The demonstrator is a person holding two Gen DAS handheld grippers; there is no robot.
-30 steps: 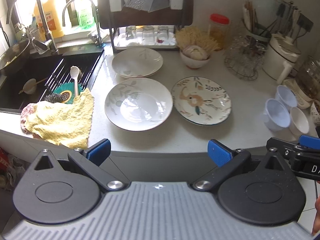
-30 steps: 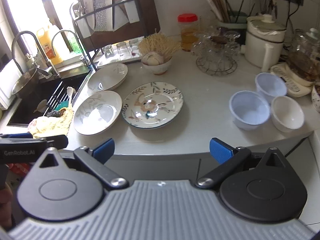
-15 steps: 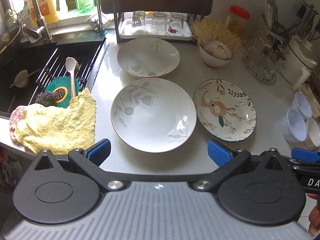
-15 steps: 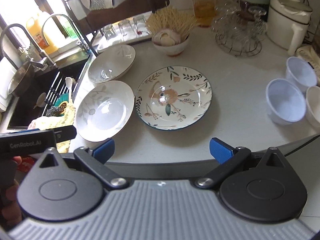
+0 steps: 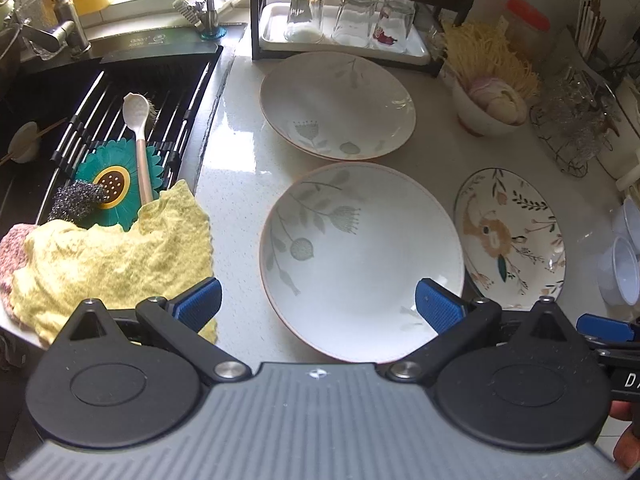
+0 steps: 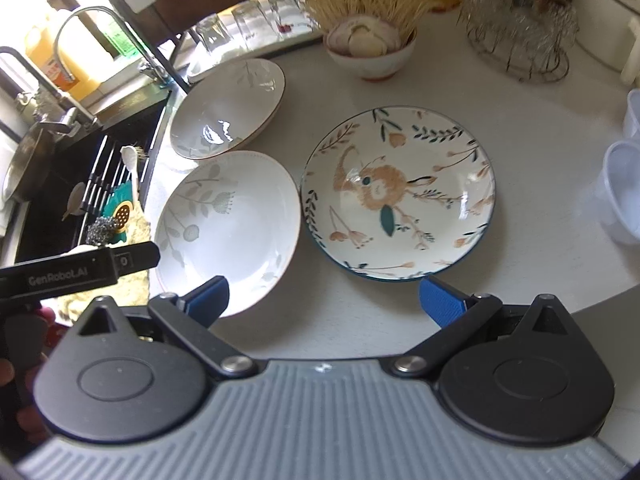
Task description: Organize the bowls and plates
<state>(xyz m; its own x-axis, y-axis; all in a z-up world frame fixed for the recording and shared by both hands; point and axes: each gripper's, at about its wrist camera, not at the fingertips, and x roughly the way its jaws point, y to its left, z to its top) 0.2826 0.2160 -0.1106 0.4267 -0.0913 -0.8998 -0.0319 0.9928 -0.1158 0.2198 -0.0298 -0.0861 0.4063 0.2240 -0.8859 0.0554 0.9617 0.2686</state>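
Sink [image 5: 120,92] sitting at far left, a yellow cloth [image 5: 116,256] draping over its near edge onto the tabletop [image 5: 236,184]. Left gripper [image 5: 318,304] hovering low over the near rim of the white leaf-print plate [image 5: 360,256], jaws standing wide, gripping nothing, one blue pad over the cloth's edge and the other over the plate's right rim. A second white leaf-print plate [image 5: 338,104] lying just behind the first, in front of a tray of upturned glasses [image 5: 348,20]. Right gripper [image 6: 324,296] hanging over the tabletop's near edge, jaws also wide and empty, its pads straddling the gap between the white plate and the floral plate [image 6: 398,194]. Floral plate resting flat, just beside the white one, rims nearly touching. Pale plastic cups [image 6: 622,192] clustering at far right, apart from the plates.
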